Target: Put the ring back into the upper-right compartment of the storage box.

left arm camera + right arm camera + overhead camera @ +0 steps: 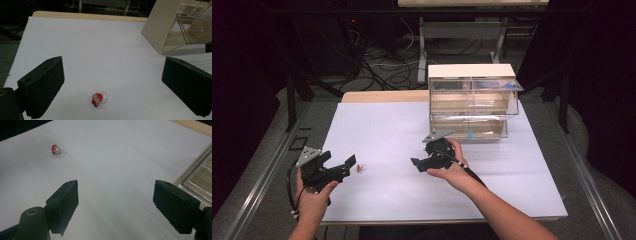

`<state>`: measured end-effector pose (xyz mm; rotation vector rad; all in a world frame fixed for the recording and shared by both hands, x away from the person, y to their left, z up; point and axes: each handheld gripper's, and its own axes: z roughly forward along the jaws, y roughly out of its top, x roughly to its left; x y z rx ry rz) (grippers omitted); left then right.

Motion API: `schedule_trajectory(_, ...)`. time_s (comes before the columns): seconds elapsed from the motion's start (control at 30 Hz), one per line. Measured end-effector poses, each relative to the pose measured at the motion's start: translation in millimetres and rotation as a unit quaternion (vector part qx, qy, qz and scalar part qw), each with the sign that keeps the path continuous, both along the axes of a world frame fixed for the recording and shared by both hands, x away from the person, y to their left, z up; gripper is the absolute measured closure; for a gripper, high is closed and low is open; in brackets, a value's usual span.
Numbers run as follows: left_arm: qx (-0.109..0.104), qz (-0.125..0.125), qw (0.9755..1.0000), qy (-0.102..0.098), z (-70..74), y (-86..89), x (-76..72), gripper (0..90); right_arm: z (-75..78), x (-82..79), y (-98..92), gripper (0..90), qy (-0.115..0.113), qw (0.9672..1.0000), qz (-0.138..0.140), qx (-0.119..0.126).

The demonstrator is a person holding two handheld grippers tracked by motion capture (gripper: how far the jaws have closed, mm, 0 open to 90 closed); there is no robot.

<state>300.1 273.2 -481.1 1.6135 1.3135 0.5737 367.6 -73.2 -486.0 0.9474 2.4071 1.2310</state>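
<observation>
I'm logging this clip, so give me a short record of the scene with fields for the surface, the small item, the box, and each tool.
surface: white sheet on a table
small item: red and clear ring-shaped toy, lying loose on the sheet
box: clear two-tier bin at the far right
left tool: open, just beside the toy
right tool: open, nothing between its jaws, in front of the bin

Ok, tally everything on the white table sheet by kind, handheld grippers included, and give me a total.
Small red and clear plastic toy ring: 1
Clear plastic two-tier bin with a white top: 1
Small blue item inside the bin's lower tier: 1
Black handheld grippers, jaws apart: 2, left gripper and right gripper
Total: 5
</observation>
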Motion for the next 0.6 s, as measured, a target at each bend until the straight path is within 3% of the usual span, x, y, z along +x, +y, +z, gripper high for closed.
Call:
schedule_trajectory(0.03, 0.0, 0.002, 1.0, -0.001, -0.2, 0.1, 0.2, 4.8, 1.0, -0.3, 2.2, 20.2, 0.009, 0.9999, 0.002, -0.006)
schedule_trajectory(0.13, 0.004, 0.003, 1.0, 0.001, -0.9, 0.2, 0.6, 4.8, -0.7, 1.6, 9.1, 20.2, 0.002, 0.9999, 0.009, -0.006)
schedule_trajectory(0.23, 0.004, 0.006, 1.0, 0.005, -1.4, -0.2, 0.9, 4.8, -0.2, 2.2, 15.0, 20.2, 0.011, 0.9998, 0.014, -0.012)
schedule_trajectory(0.5, 0.004, 0.012, 0.9999, 0.003, -1.7, 2.1, 1.7, 5.3, -2.8, 4.3, 32.3, 20.2, 0.008, 0.9997, 0.022, -0.006)
schedule_trajectory(0.6, 0.002, 0.012, 0.9999, 0.0, -2.0, 2.5, 2.2, 5.6, -1.4, 3.5, 39.2, 20.2, 0.018, 0.9995, 0.026, -0.005)
